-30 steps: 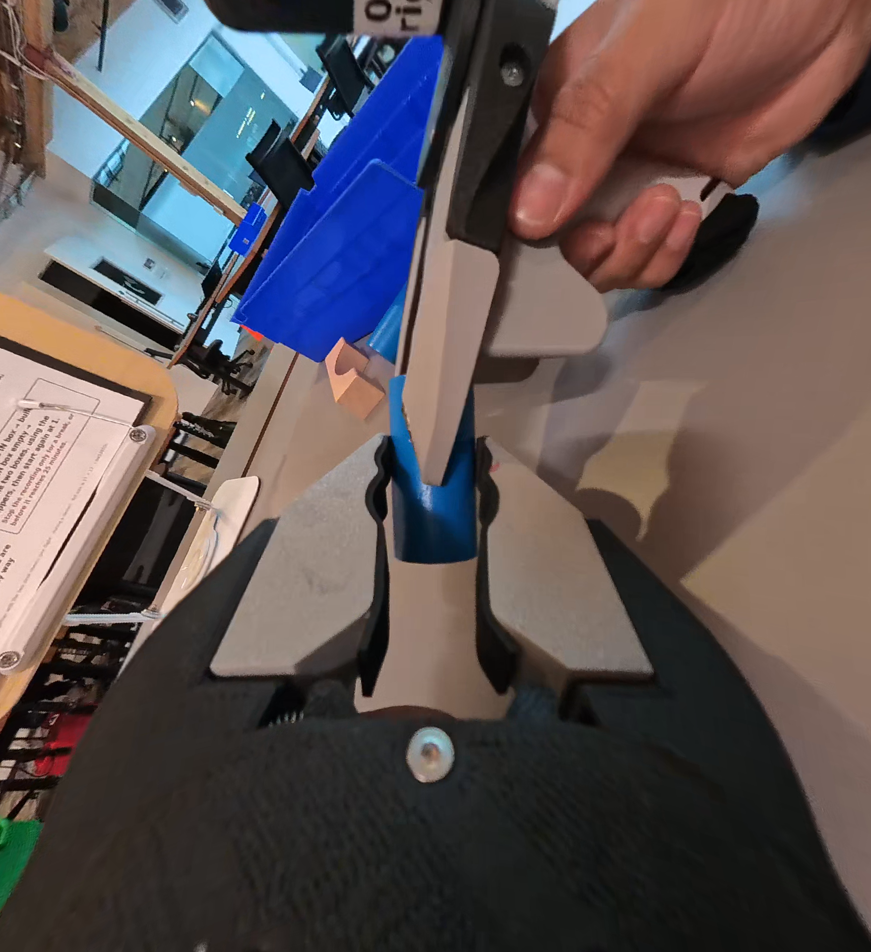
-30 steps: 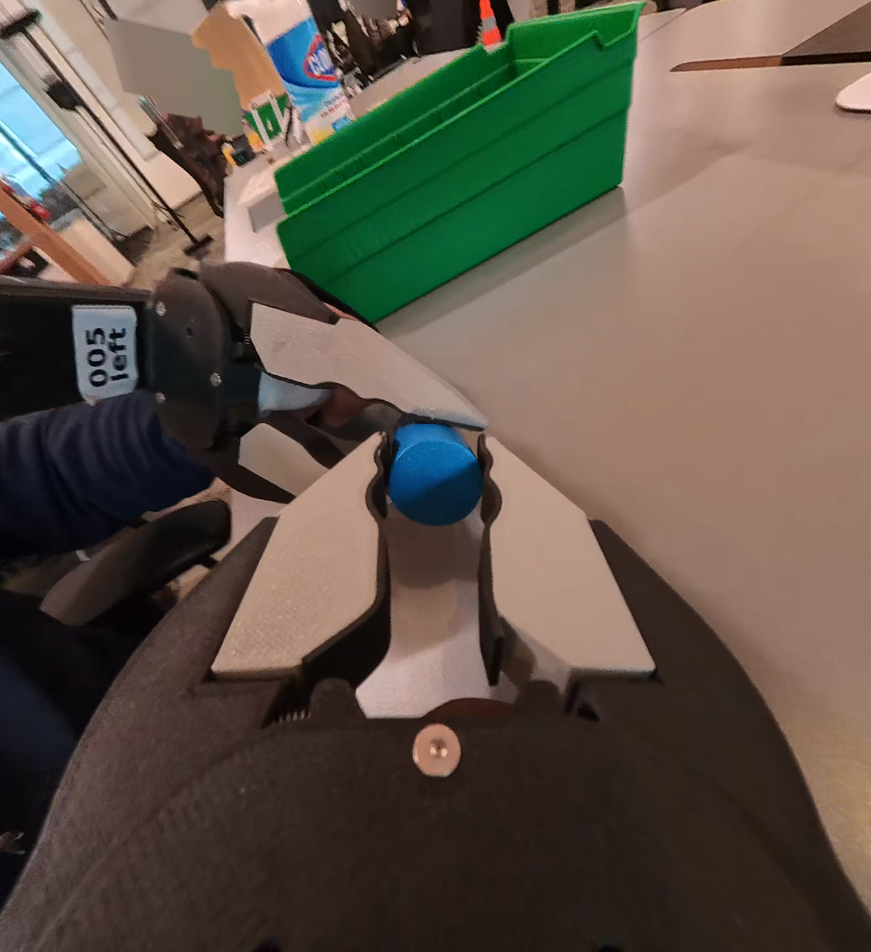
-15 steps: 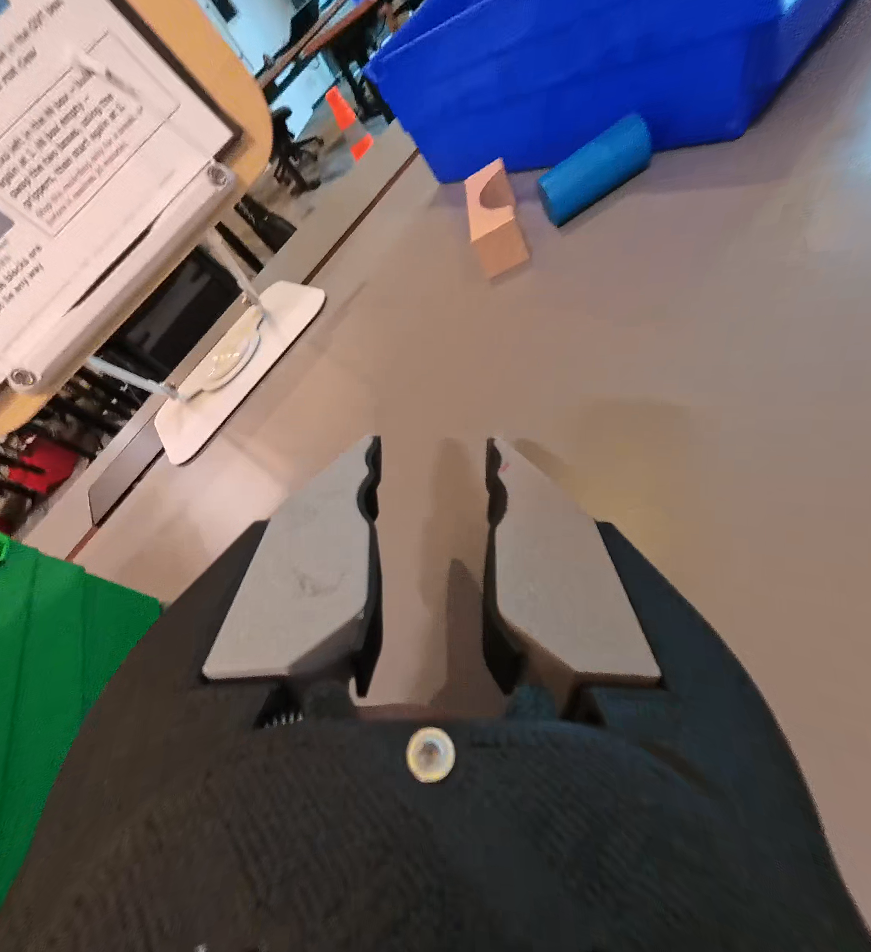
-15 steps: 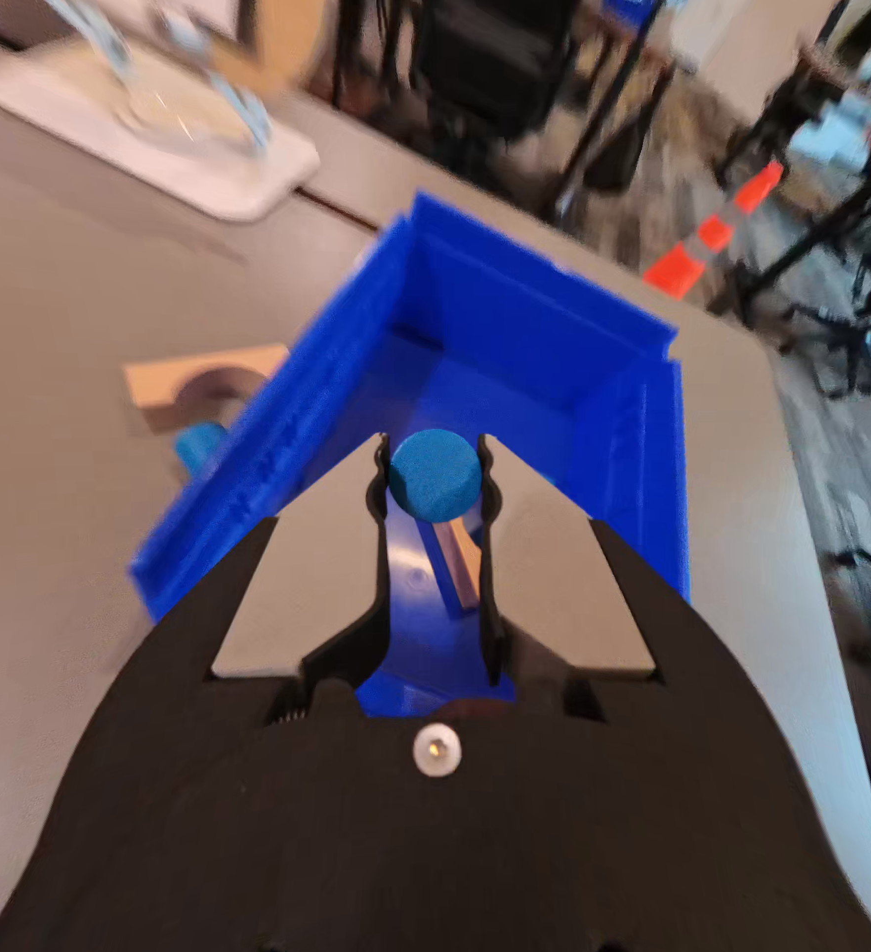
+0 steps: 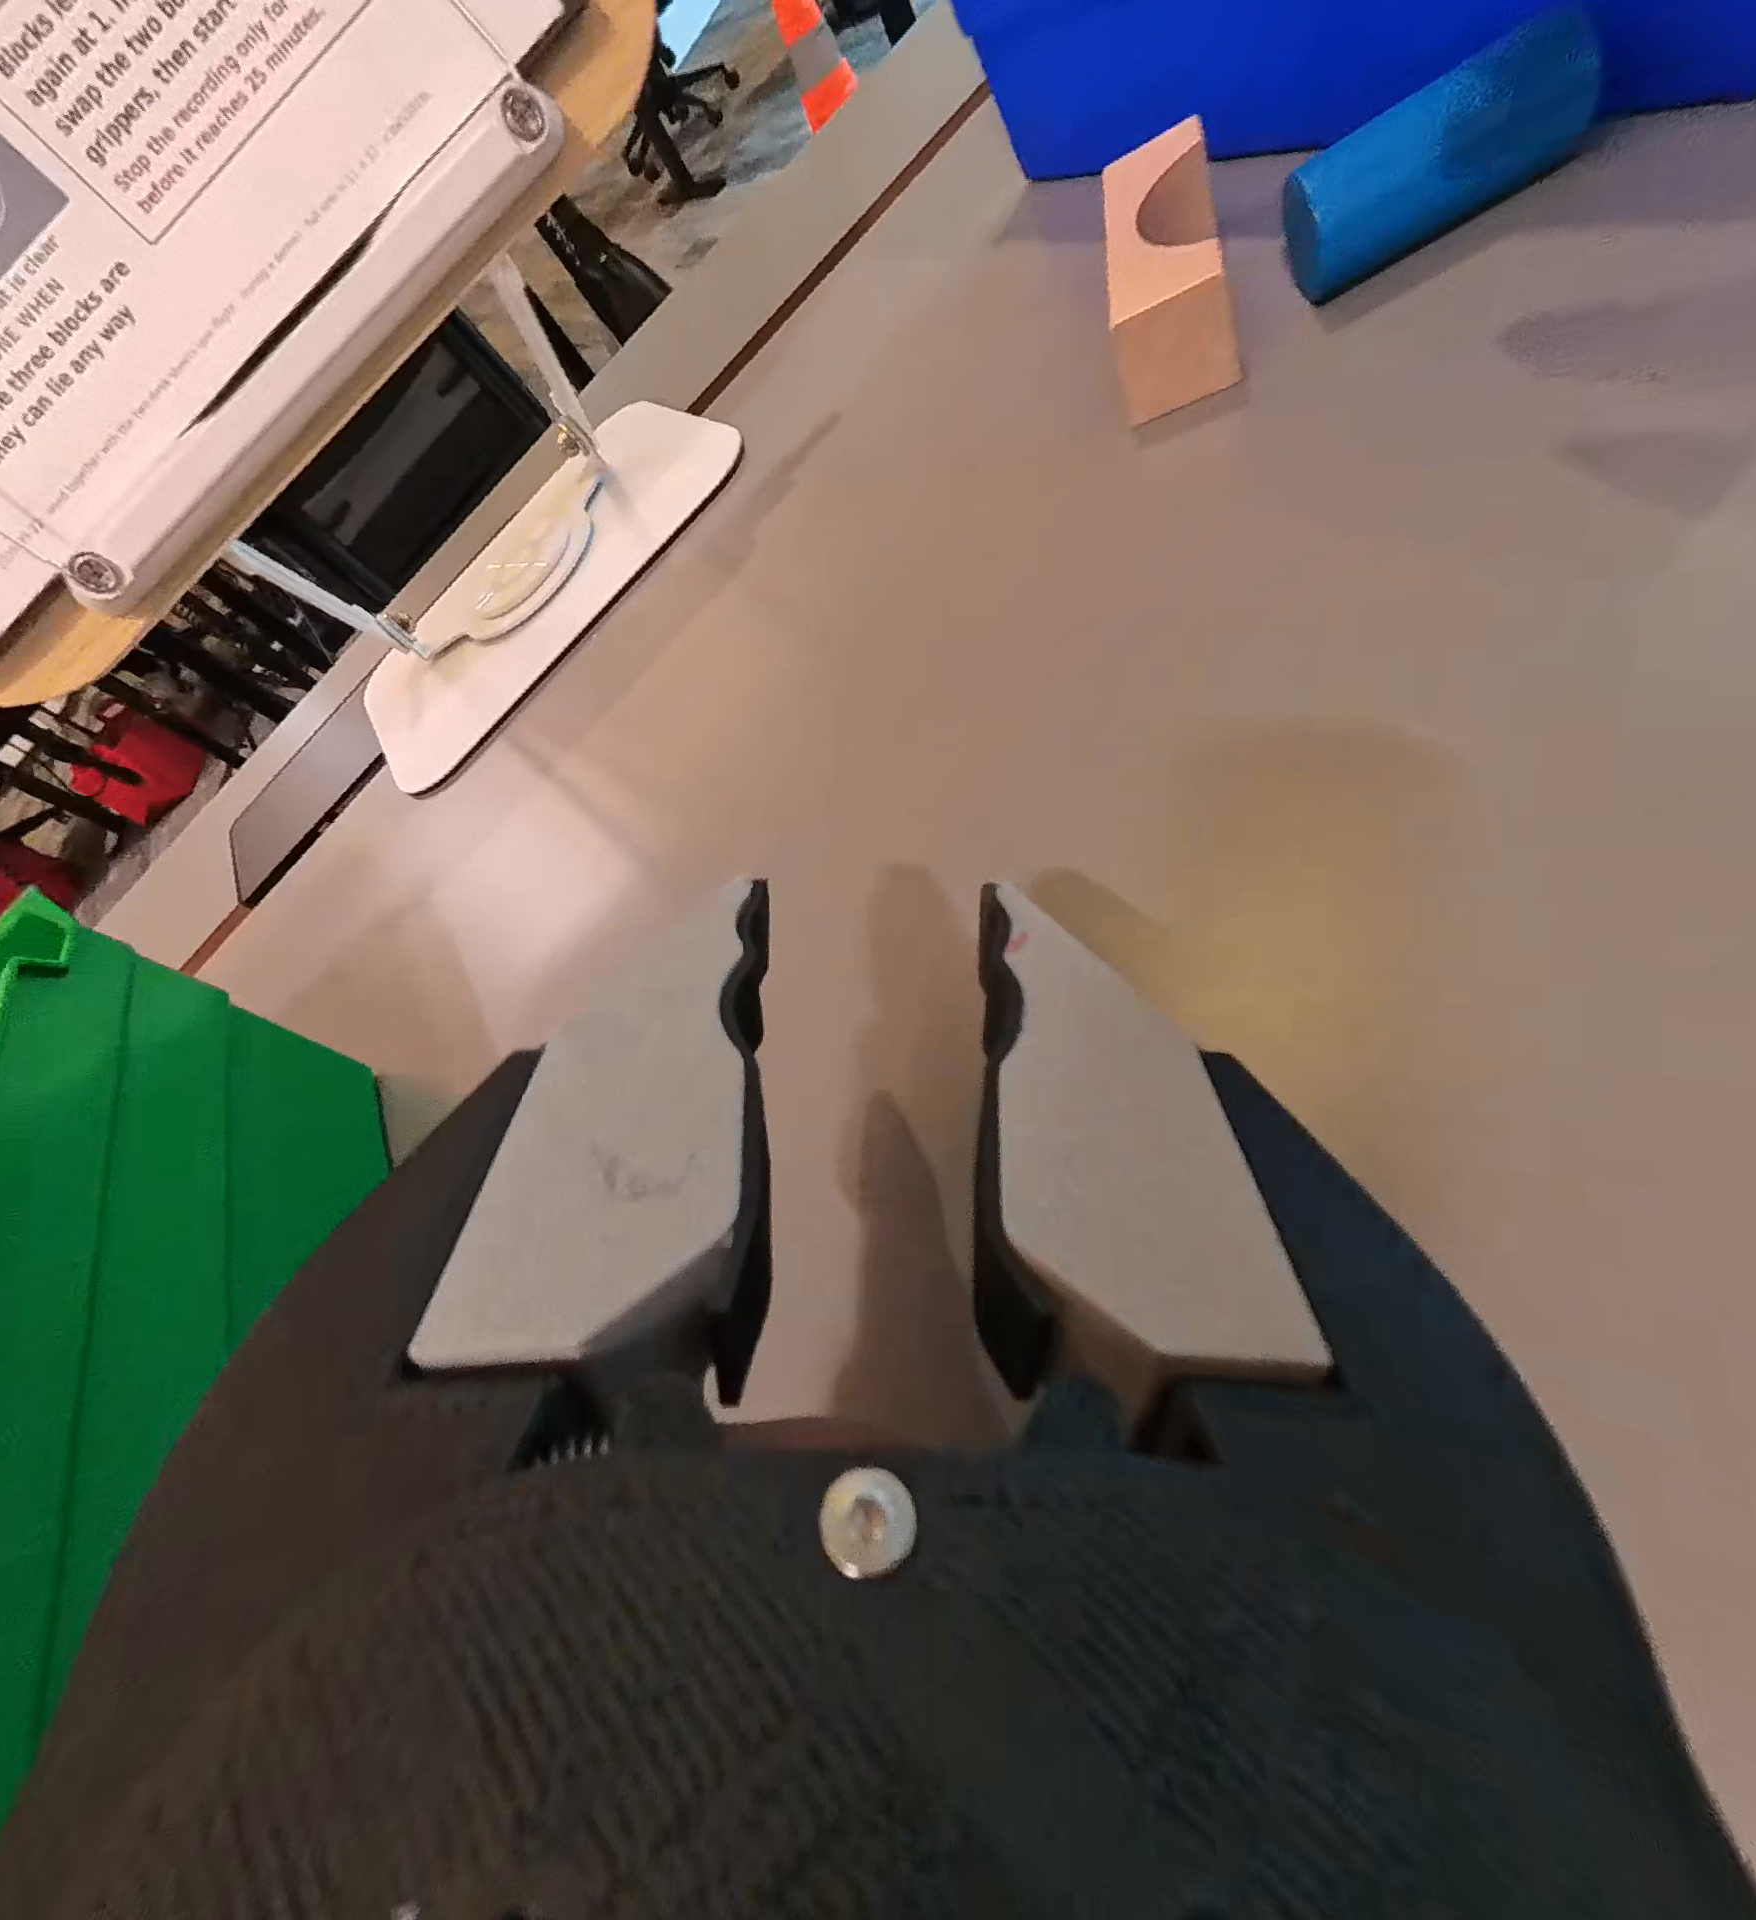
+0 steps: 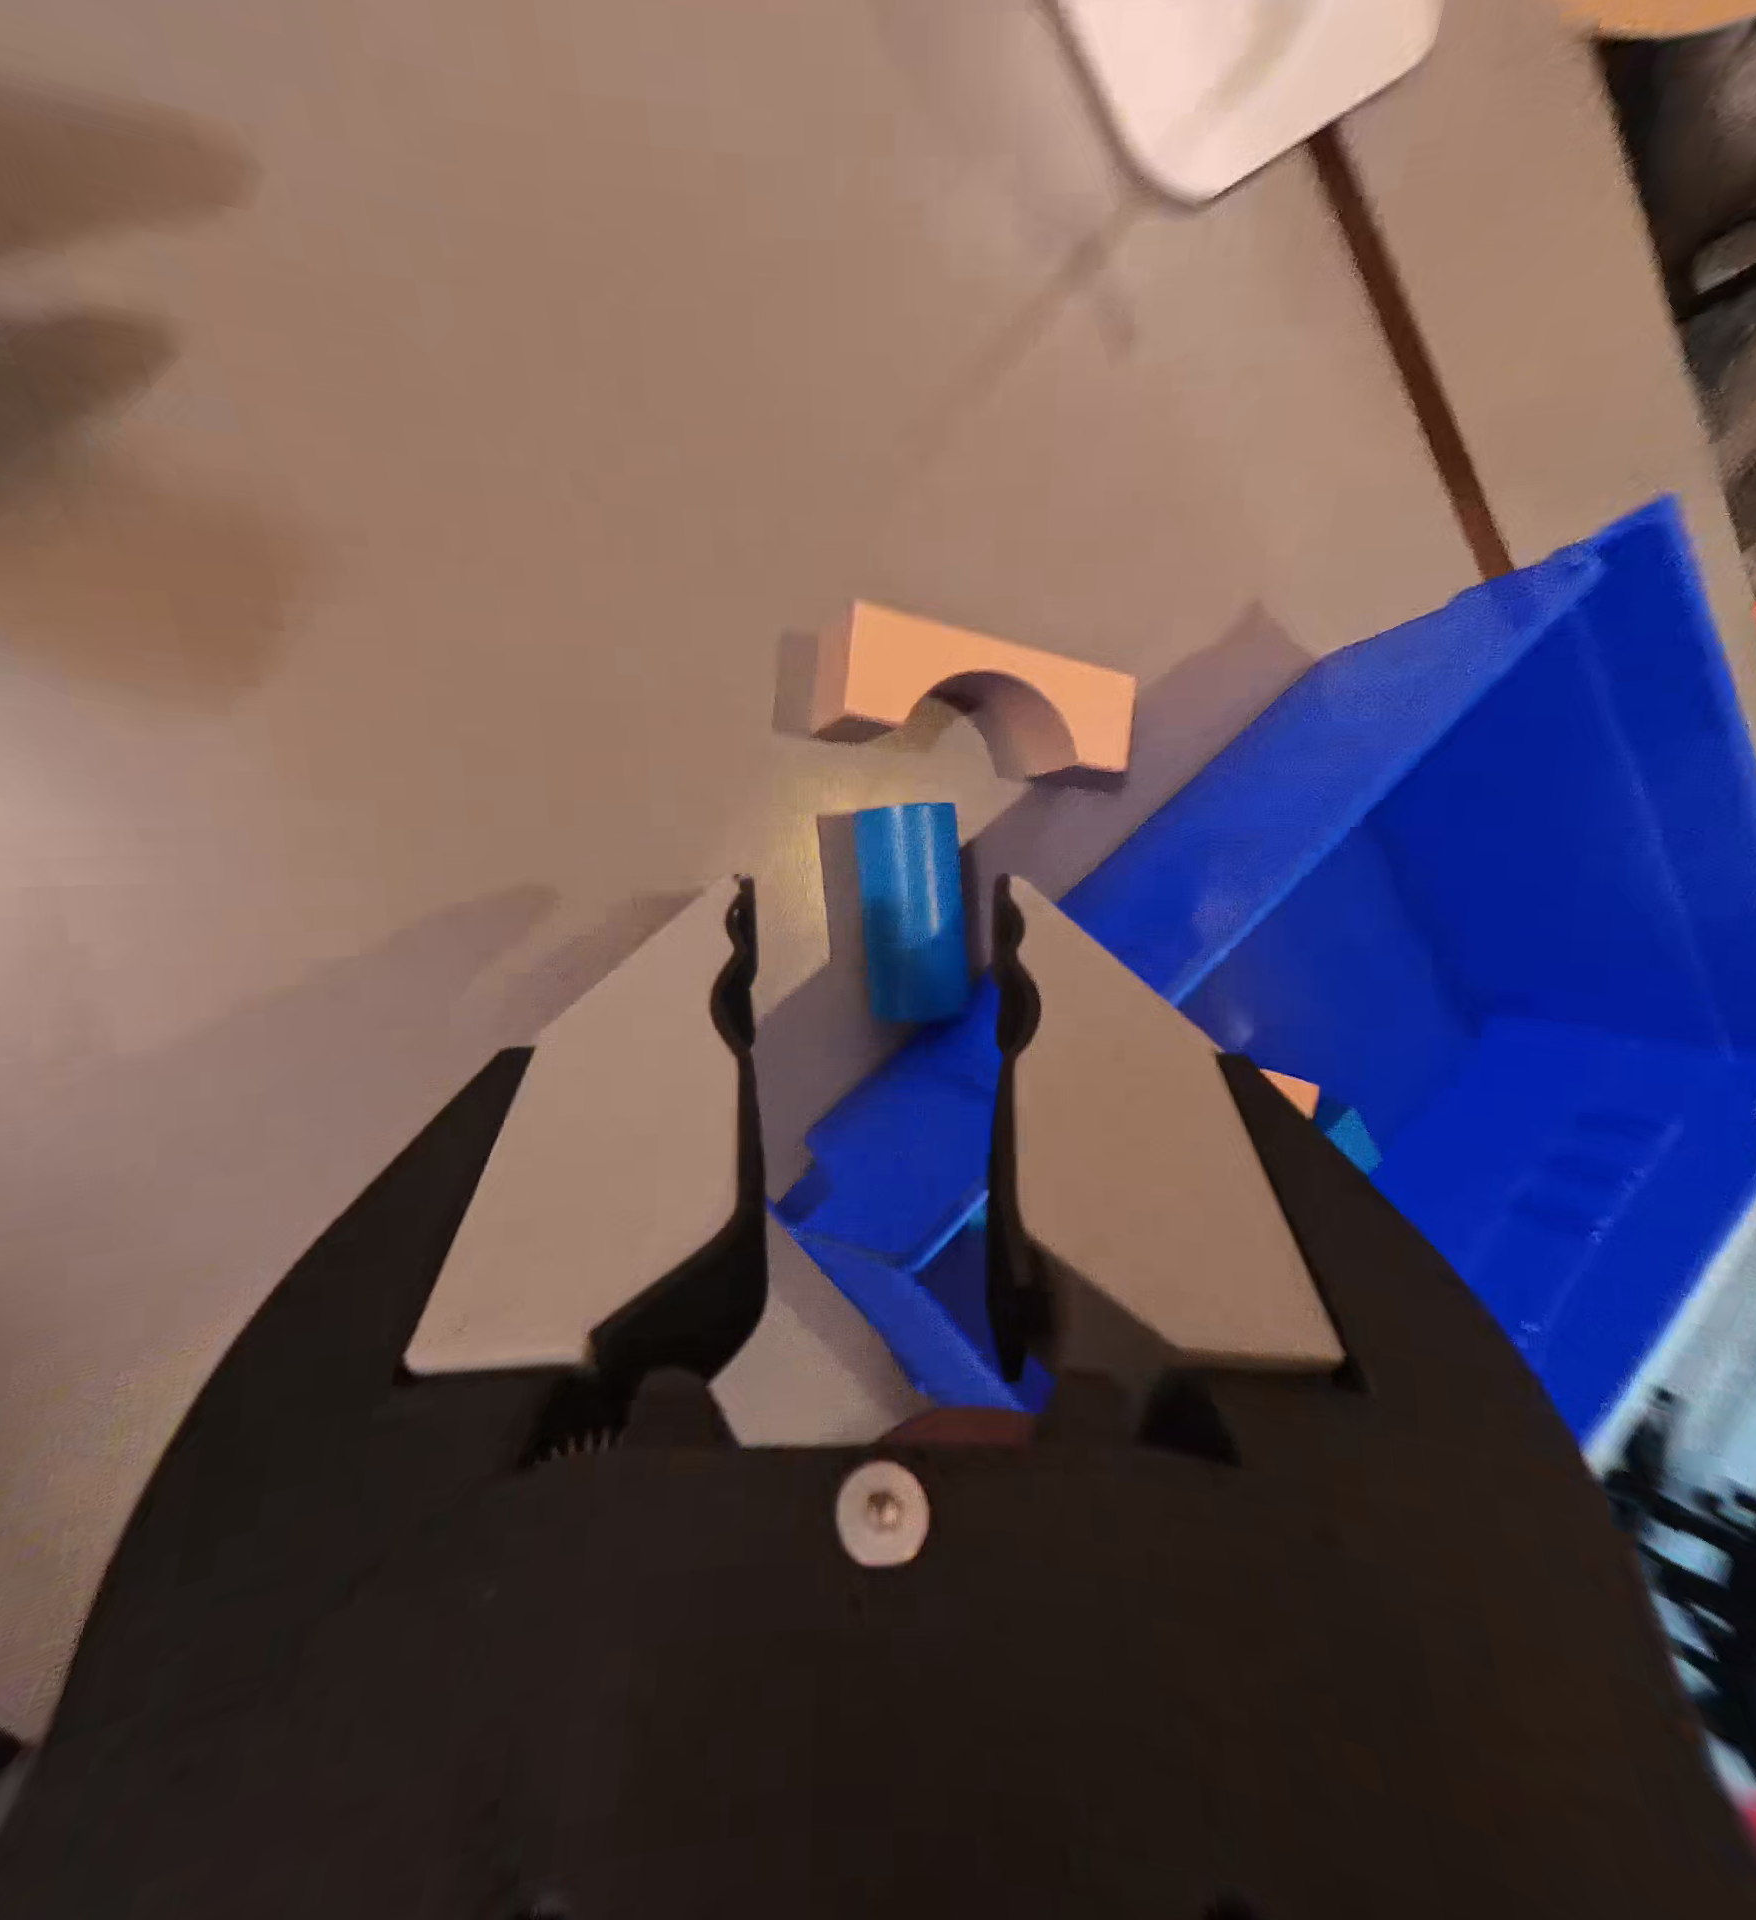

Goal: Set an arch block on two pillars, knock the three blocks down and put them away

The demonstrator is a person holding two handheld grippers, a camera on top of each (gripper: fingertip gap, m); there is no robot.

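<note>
Grey table [image 5: 1269,644] holds arch block [image 5: 1170,272] beside blue bin [image 6: 1539,935].

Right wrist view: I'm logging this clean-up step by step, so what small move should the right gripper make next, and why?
Probably ease the right gripper forward and down over the blue cylinder, then close. Its jaws stand open and empty, and the cylinder lies on the table just ahead, roughly in line with the gap. The arch block lies beyond it, and the blue bin is right alongside.

sign on white stand [image 5: 552,582] at 10 o'clock, left wrist view | green bin [image 5: 105,1195] at 8 o'clock | orange cone [image 5: 814,62] at 12 o'clock | grey table [image 5: 1269,675] beneath
</note>
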